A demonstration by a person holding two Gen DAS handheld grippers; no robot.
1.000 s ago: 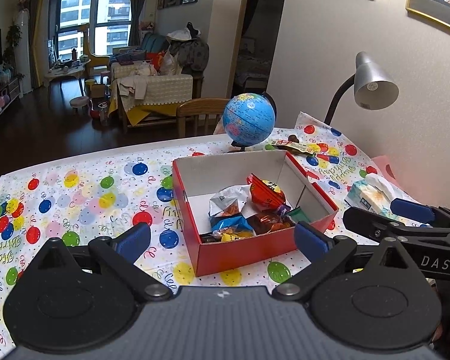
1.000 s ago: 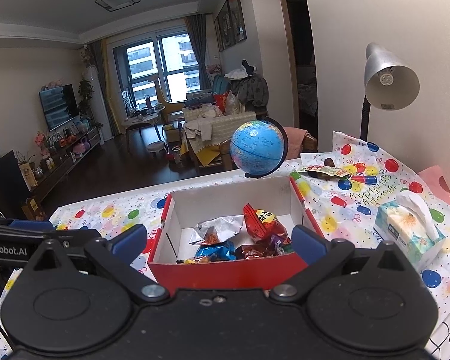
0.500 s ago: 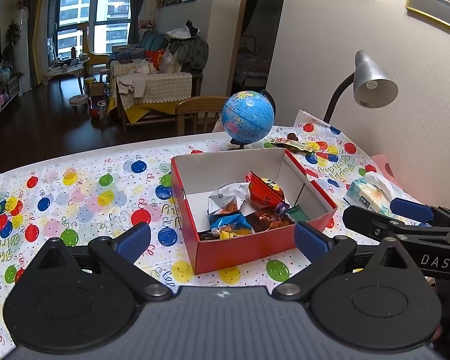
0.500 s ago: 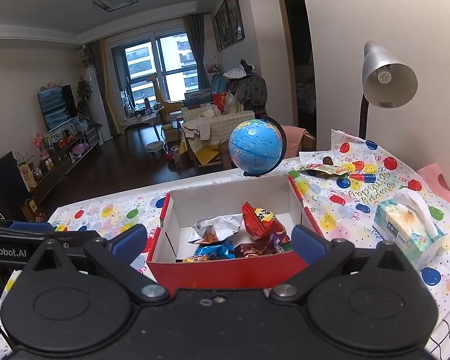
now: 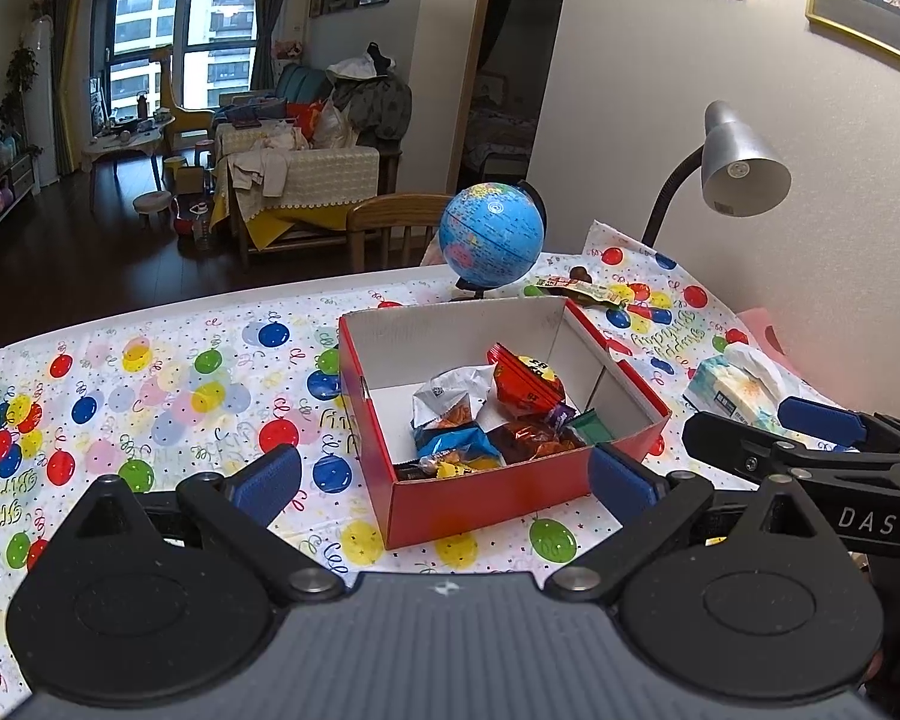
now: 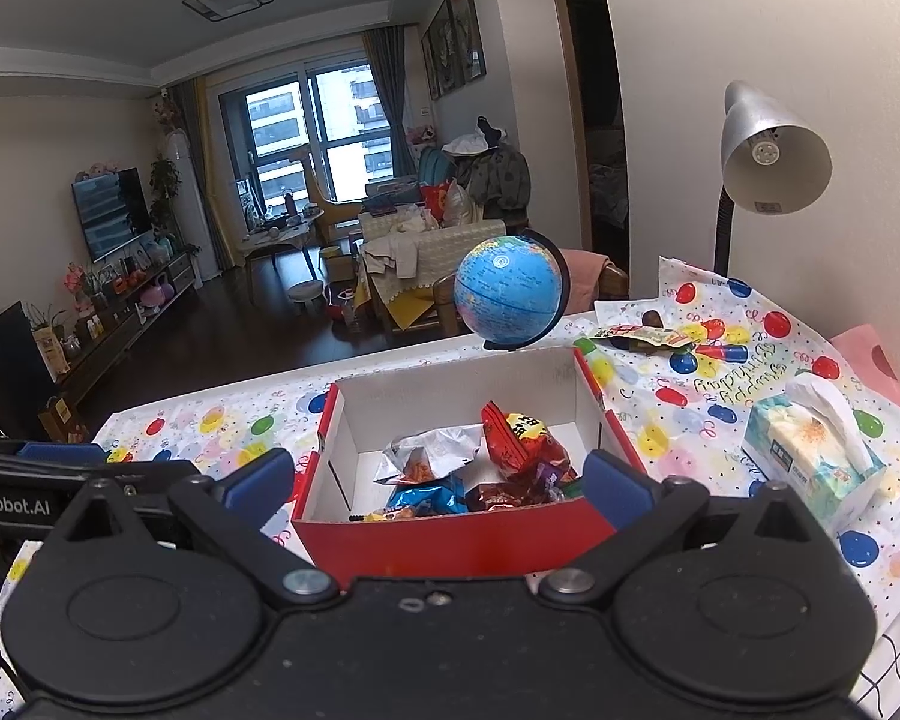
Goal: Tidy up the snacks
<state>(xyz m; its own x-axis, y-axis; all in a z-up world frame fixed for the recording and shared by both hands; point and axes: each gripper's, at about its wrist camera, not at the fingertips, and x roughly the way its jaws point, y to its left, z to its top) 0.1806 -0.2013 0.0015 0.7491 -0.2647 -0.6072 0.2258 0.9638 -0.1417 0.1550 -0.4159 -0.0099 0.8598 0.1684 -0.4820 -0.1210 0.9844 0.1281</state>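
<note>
Barely anything has changed over the last second — you've held both grippers almost still, just a slight drift that nudged the box (image 5: 498, 498) a touch up and left in the left view. That reads as a pause, not a step in progress.

Left gripper (image 5: 444, 480): jaws spread wide, nothing between them, hovering short of the box's near wall. Right gripper (image 6: 438, 486): also spread and empty, with the box's front edge straight ahead at 12 o'clock. In the left view the right gripper sticks in at 3 o'clock, near the tissue pack (image 5: 732, 384).

Snacks sit loose in the box: a red bag (image 5: 525, 384) at the back, a silver bag (image 5: 450, 396) to its 9 o'clock, a blue bag (image 5: 456, 450) at the near wall, a dark red-brown pack (image 5: 531, 438) beside it and a green one (image 5: 591, 423) at the right wall. One more wrapper (image 6: 642, 336) lies on the tablecloth (image 5: 150, 384) beyond the box at roughly 1 o'clock, right of the globe (image 6: 507, 291), near the lamp (image 6: 768, 150).

My read: most of the sorting looks done, and that stray wrapper is likely what's left. It's behind the box, so you'd reach over or around — watch the globe and the box rim.
</note>
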